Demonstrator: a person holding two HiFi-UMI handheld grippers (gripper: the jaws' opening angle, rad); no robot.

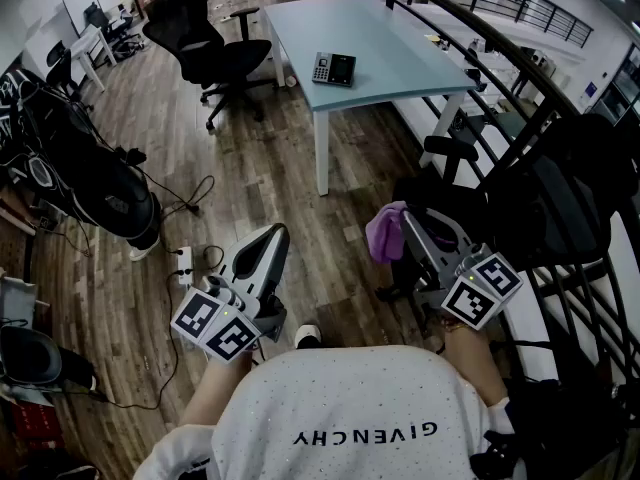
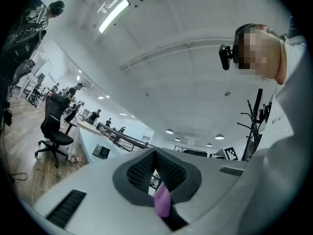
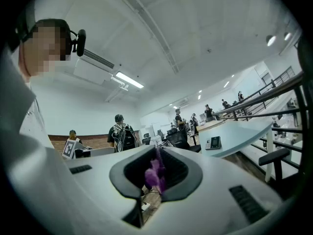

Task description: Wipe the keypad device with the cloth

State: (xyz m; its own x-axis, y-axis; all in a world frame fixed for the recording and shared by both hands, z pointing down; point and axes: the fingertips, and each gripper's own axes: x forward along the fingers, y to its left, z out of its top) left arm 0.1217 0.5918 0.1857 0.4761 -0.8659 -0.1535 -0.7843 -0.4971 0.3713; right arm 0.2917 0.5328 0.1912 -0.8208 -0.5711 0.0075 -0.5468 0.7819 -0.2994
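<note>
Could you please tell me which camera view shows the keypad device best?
The head view: the keypad device lies on the pale table, seen from above, with keys and screen distinguishable. The left and right gripper views show it only small and far off.

Dark keypad device (image 1: 333,68) lies flat on the table (image 1: 400,53); purple cloth (image 1: 386,231) (bunched) pinched in right hand-held gripper (image 1: 404,224)

An open-plan office: a pale blue desk (image 1: 400,63) stands on wood-plank floor (image 1: 260,183) beside black swivel chairs (image 1: 215,53); more workstations and people (image 3: 120,131) fill the background. Strip lights (image 2: 113,14) cross the white ceiling.
</note>
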